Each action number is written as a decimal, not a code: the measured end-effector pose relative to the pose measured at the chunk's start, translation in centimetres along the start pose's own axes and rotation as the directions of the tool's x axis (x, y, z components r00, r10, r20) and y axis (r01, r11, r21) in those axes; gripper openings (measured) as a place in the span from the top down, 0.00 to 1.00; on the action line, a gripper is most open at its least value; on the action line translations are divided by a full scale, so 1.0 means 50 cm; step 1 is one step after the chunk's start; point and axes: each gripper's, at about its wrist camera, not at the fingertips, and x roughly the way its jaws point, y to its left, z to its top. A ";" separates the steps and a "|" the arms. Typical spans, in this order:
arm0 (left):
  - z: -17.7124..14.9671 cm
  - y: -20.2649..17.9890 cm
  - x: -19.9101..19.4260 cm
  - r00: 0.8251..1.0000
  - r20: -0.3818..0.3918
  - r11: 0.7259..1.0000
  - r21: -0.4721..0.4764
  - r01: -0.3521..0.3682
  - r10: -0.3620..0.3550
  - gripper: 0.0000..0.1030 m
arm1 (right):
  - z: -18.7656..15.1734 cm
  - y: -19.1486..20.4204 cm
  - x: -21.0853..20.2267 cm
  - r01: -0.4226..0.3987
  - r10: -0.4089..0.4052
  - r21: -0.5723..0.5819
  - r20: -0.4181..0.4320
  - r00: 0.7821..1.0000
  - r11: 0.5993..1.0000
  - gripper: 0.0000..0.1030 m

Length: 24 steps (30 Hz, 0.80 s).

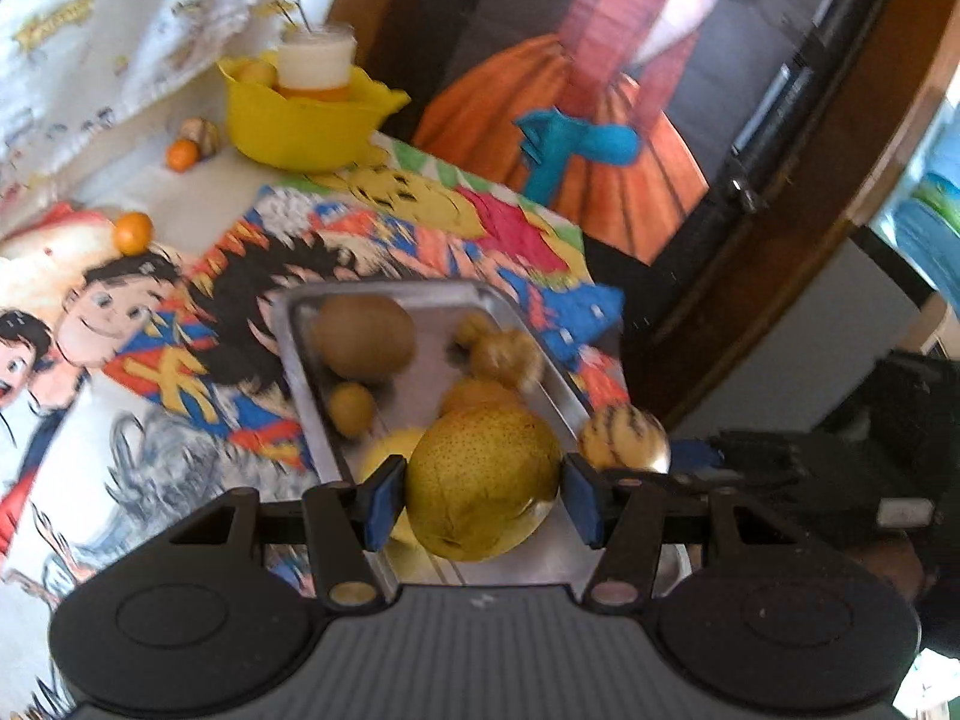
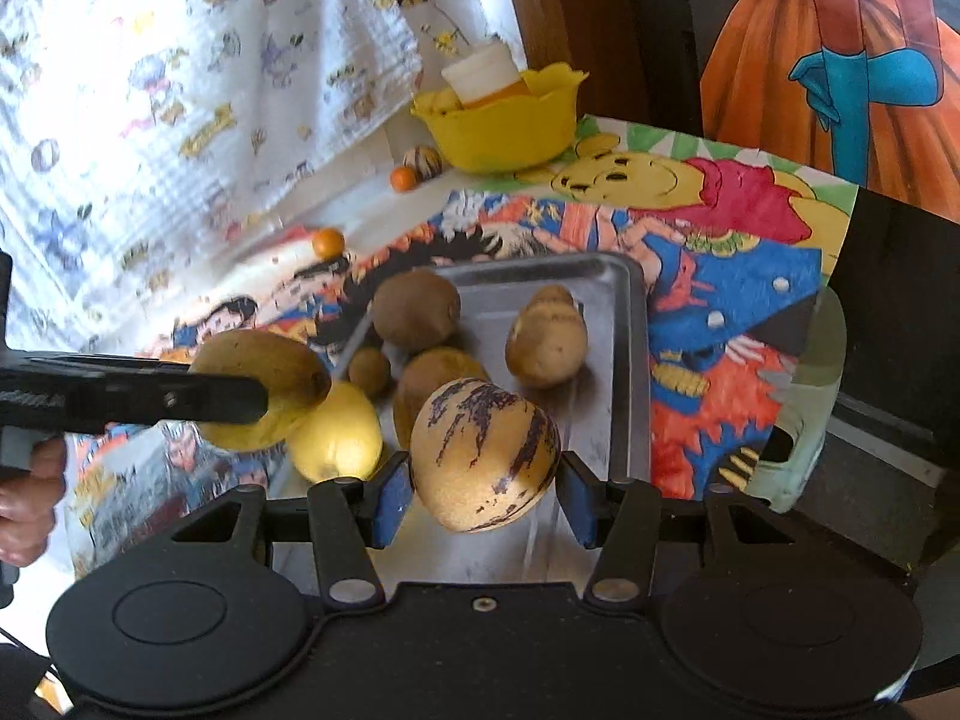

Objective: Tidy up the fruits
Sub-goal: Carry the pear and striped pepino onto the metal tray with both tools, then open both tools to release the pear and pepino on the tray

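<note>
My left gripper (image 1: 483,501) is shut on a yellow-green speckled pear (image 1: 483,480), held over the near end of a metal tray (image 1: 300,372). My right gripper (image 2: 486,501) is shut on a tan pepino with purple stripes (image 2: 486,456), also above the tray (image 2: 630,360). In the right wrist view the pear (image 2: 258,390) hangs at the left beside a black finger (image 2: 198,399) of the left gripper. In the tray lie a kiwi (image 2: 417,309), a lemon (image 2: 339,435), a small brown fruit (image 2: 367,369), another brown fruit (image 2: 432,384) and a pale striped fruit (image 2: 546,336).
A yellow bowl (image 2: 501,126) holding a jar stands at the back of the cartoon-printed tablecloth. A striped fruit (image 2: 423,161) and two small oranges (image 2: 403,178) (image 2: 329,242) lie loose on the cloth. A patterned curtain hangs at the left. The table edge runs along the right.
</note>
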 end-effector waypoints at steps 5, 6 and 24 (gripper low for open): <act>-0.037 -0.015 0.010 0.996 -0.082 0.999 0.027 0.022 -0.020 0.42 | -0.014 -0.002 0.015 0.008 -0.008 -0.013 -0.029 1.000 1.000 0.48; -0.043 -0.015 0.013 0.995 -0.093 0.999 0.027 0.019 -0.017 0.42 | -0.016 -0.001 0.017 0.009 -0.010 -0.020 -0.034 0.999 1.000 0.48; -0.058 -0.031 0.063 0.971 -0.225 0.996 0.065 -0.065 0.078 0.41 | -0.024 0.009 0.044 0.054 -0.060 -0.055 -0.105 0.993 0.997 0.47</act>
